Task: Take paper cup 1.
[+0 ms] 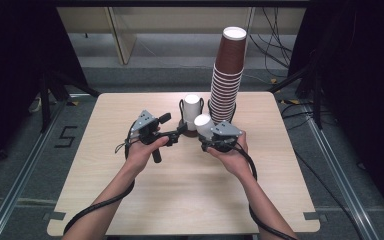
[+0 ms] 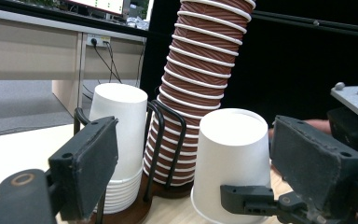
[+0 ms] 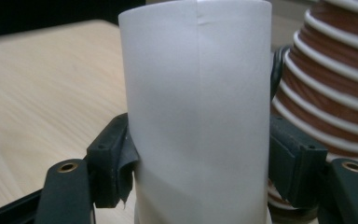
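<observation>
At the bottom of the high view, two forearms enter and meet near the centre of the wooden table (image 1: 190,200). Just right of centre, an upside-down white cup (image 1: 203,123) is pinched by the right gripper (image 1: 219,134); in the right gripper view its pads (image 3: 114,161) are pressed against both sides of the cup's wall, low near the rim, presumably so that the thin paper is gripped where it is stiffest. In the left gripper view the same cup sits at lower centre, its rim resting on or just above the tabletop. Left of centre, the left gripper (image 1: 180,131) is pointed toward the cup with its jaws spread and nothing between them, apparently kept ready to steady or take it over. Just beyond, at the middle of the frame, a short stack of white cups (image 1: 192,107) is kept upright in a black wire holder (image 2: 161,140). Beside it, toward the upper right, a tall stack of brown cups (image 1: 227,75) is leaning in the holder's second ring.
</observation>
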